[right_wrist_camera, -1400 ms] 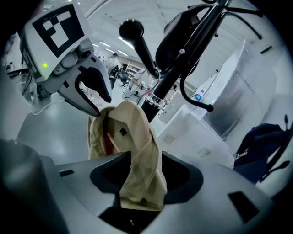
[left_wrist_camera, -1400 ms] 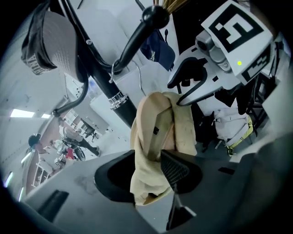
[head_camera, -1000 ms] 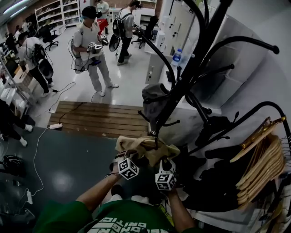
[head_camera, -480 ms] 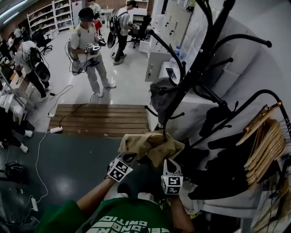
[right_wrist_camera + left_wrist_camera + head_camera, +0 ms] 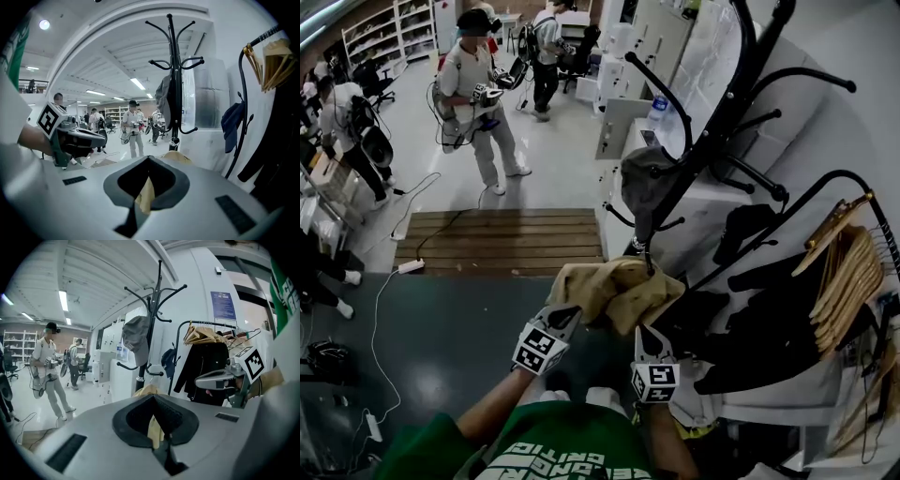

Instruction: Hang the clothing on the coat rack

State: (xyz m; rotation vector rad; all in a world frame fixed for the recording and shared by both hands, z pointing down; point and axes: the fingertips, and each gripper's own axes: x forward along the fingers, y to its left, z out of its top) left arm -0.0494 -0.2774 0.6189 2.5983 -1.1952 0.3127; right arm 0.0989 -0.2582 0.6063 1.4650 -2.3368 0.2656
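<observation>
A crumpled tan garment [image 5: 617, 289] hangs between my two grippers, just in front of the foot of the black coat rack [image 5: 705, 141]. My left gripper [image 5: 566, 315] is shut on its left edge; tan cloth [image 5: 154, 426] shows pinched between the jaws. On the garment's right edge my right gripper [image 5: 644, 334] is shut as well, with a fold of tan cloth [image 5: 145, 193] caught between its jaws. The rack [image 5: 153, 310] stands straight ahead with a grey garment [image 5: 645, 183] on one of its lower hooks. Its upper hooks [image 5: 174, 61] are bare.
A clothes rail with wooden hangers [image 5: 846, 274] and dark clothing [image 5: 750, 323] stands close on the right. White cabinets [image 5: 623, 112] are behind the rack. A wooden platform [image 5: 502, 242] lies on the floor ahead. Several people [image 5: 473, 103] with grippers stand farther off.
The two grippers have drawn slightly apart at the tan garment's edges. The garment now sits a little farther right and nearer the rack's pole.
</observation>
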